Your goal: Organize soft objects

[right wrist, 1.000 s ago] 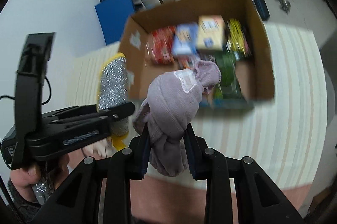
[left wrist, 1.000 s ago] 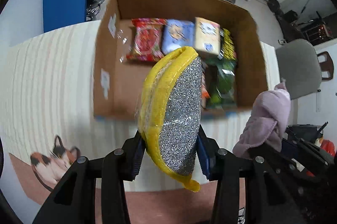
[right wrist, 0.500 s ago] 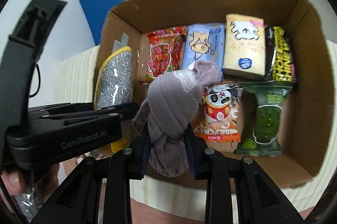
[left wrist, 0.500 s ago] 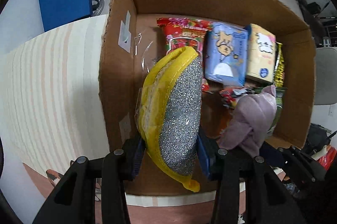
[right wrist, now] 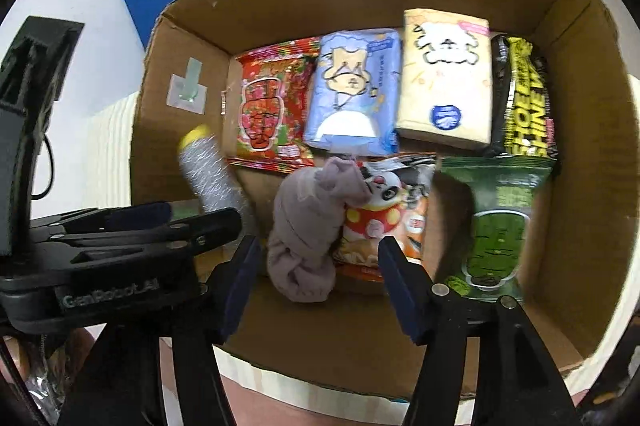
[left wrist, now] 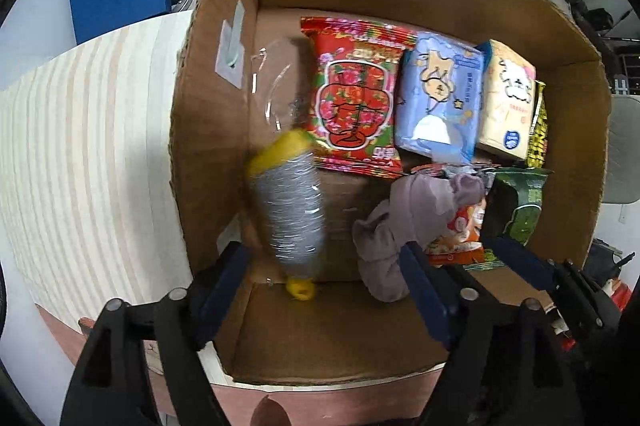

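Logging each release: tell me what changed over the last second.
Both tools moved over the box and opened. The left tool let go of the sponge; the right tool let go of the sock. Both now fall, blurred, inside. The packets stayed put.

Right gripper fingers spread wide over the cardboard box, nothing between them. Mauve sock bundle just beyond, against the panda snack bag. Blurred silver-and-yellow scrubber at box's left side. Left gripper at left, fingers apart. Far row: red packet, blue tissue pack, cream tissue pack.
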`<state>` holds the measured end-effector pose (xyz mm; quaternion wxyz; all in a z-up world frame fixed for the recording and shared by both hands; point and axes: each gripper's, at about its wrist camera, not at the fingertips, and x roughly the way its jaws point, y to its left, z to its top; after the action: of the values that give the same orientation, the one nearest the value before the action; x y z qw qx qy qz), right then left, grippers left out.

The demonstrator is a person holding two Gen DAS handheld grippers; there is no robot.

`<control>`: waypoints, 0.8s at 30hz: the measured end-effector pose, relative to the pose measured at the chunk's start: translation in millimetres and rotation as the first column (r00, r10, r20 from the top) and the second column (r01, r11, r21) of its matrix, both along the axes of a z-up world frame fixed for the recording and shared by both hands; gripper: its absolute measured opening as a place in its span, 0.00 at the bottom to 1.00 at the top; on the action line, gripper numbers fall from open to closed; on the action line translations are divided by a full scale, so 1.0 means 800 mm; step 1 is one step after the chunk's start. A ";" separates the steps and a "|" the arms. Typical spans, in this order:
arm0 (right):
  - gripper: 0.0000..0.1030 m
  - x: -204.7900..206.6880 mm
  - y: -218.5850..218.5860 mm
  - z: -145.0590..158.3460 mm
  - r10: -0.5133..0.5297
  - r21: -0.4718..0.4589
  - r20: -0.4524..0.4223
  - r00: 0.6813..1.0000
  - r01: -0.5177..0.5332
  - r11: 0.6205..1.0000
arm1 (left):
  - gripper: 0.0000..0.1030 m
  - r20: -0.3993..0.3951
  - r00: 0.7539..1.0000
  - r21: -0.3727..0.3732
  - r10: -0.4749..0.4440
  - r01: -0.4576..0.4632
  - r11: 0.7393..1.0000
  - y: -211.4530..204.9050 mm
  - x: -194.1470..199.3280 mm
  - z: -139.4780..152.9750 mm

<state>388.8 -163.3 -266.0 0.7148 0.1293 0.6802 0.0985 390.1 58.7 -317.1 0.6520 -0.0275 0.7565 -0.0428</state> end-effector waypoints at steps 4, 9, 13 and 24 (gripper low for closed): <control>0.71 -0.012 -0.011 0.015 0.002 -0.061 0.017 1.000 -0.001 0.998 | 0.90 0.035 0.999 0.014 -0.002 0.002 1.000 -0.010 -0.013 0.016; 0.96 -0.032 -0.035 0.023 0.018 -0.170 0.048 0.999 -0.010 0.985 | 0.96 0.096 0.995 0.013 -0.003 0.002 1.000 -0.026 -0.038 0.032; 1.00 -0.052 -0.053 0.024 0.018 -0.231 0.065 0.998 -0.002 0.973 | 0.97 0.130 0.991 0.007 0.013 -0.014 1.000 -0.041 -0.069 0.043; 1.00 -0.114 -0.095 0.078 -0.044 -0.257 0.163 0.986 0.085 0.963 | 0.97 0.317 0.949 0.039 0.010 -0.023 0.999 -0.044 -0.110 0.112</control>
<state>297.4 -239.4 -203.6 0.7794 0.0473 0.6247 -0.0064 302.3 23.5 -227.7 0.7655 -0.0129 0.6428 -0.0251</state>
